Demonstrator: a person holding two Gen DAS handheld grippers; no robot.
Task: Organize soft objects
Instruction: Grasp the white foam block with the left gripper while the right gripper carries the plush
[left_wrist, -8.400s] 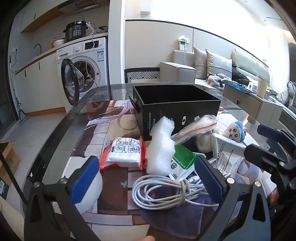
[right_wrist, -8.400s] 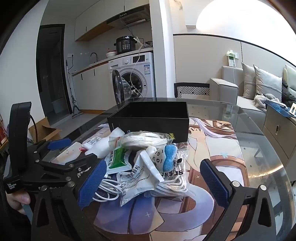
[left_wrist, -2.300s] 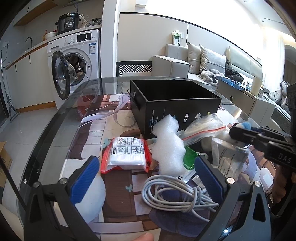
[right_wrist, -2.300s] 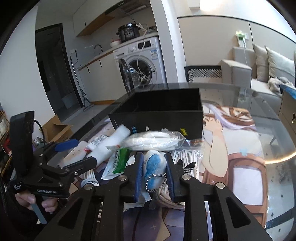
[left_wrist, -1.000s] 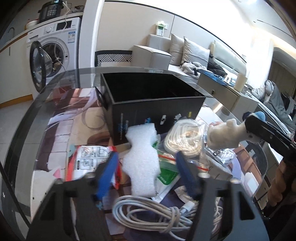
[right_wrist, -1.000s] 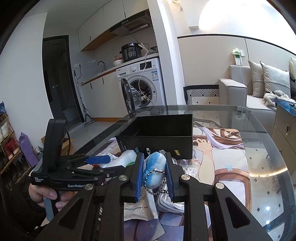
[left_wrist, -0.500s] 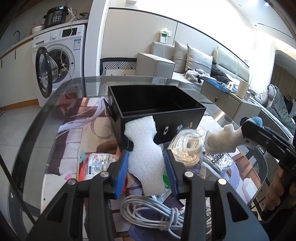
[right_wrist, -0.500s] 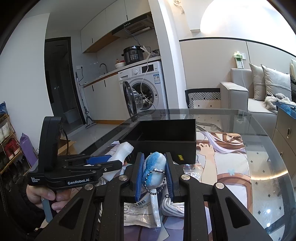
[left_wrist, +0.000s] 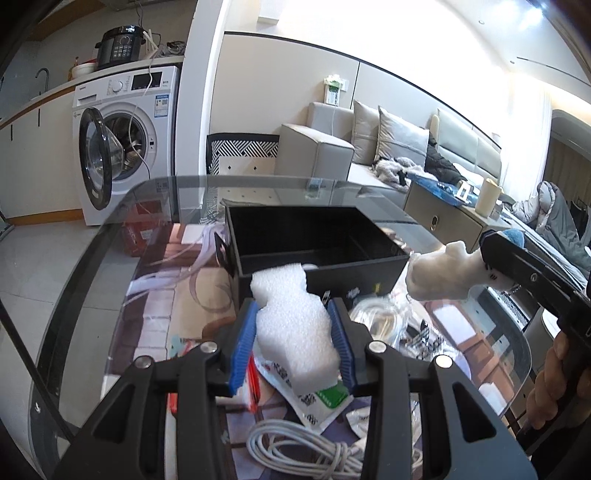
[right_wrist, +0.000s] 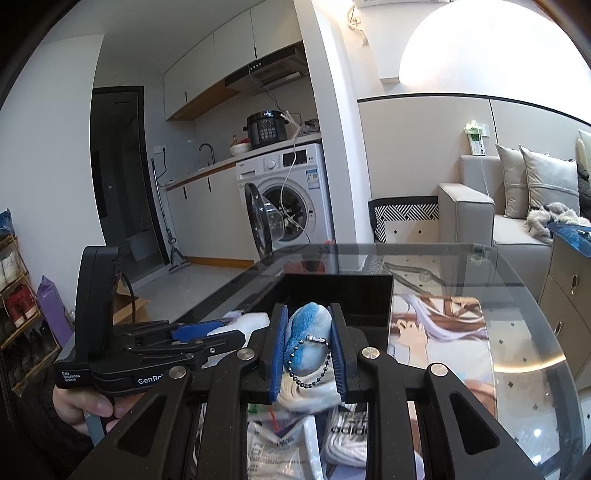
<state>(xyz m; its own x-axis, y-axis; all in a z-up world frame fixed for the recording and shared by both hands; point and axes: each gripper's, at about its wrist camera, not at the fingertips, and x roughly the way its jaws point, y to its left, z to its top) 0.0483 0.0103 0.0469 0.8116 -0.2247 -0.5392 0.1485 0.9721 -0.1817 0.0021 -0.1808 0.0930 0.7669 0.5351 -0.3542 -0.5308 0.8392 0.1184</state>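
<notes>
Foam piece (left_wrist: 295, 332) between left hand-held gripper (left_wrist: 293, 343) pads

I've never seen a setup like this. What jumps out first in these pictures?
Two hand-held tools, each clamped on something soft: the left tool squeezes a white foam piece, and the right tool grips a small plush doll with a blue cap and bead chain. Just beyond both sits an open black box on a glass table strewn with cables and packets.

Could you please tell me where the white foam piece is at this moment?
In the left wrist view the white foam piece sits centre frame, clamped between the left tongs, lifted above the clutter just in front of the black box.
</notes>
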